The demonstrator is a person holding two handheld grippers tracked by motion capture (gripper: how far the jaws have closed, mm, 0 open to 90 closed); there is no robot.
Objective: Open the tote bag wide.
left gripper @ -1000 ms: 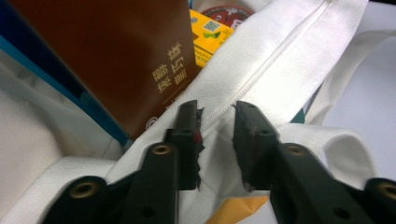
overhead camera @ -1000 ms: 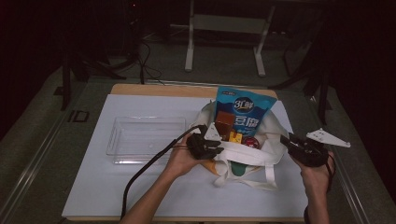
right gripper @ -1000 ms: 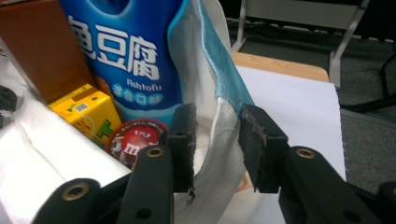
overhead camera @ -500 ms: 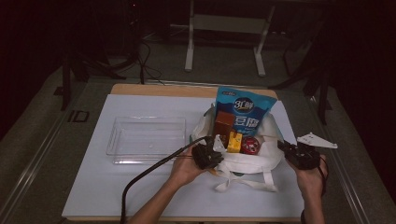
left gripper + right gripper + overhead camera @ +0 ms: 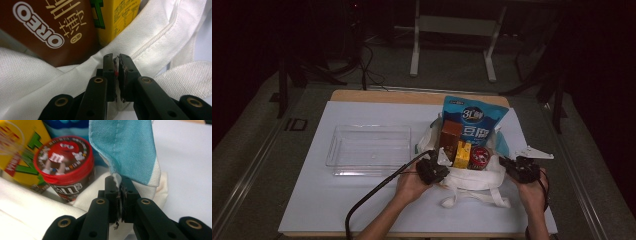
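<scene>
Lowered since before, white tote bag (image 5: 472,177) gapes, snacks showing.

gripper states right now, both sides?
Left gripper: closed, pinching the white tote bag at its rim.
Right gripper: closed, pinching the bag's other rim edge, by the blue lining.

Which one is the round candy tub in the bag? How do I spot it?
Find the white cloth bag on the table, right of the clear tray. Inside stand a tall blue packet, a brown box and a yellow carton. The candy tub sits beside the carton: the one round thing, with a red lid.
</scene>
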